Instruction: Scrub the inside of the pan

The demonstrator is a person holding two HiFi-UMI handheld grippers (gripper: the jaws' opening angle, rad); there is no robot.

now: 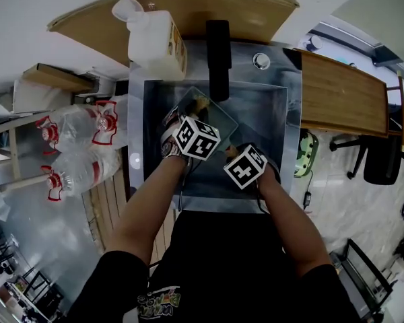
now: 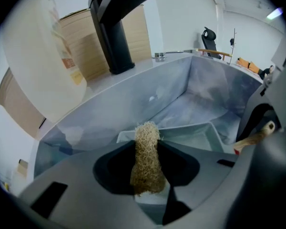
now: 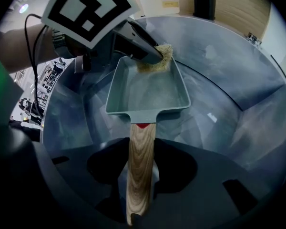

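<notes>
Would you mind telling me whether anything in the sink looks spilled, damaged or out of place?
Nothing stands out. The right gripper holds the rectangular pan by its wooden handle in the sink, and the left gripper holds a loofah scrubber at the pan's far end. No spill or damage shows.

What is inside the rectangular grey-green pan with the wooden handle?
A tan fibrous scrubber, clamped in the left gripper, sits at the far end of the pan; the rest of its floor looks bare. The gripper covers the far left corner.
</notes>
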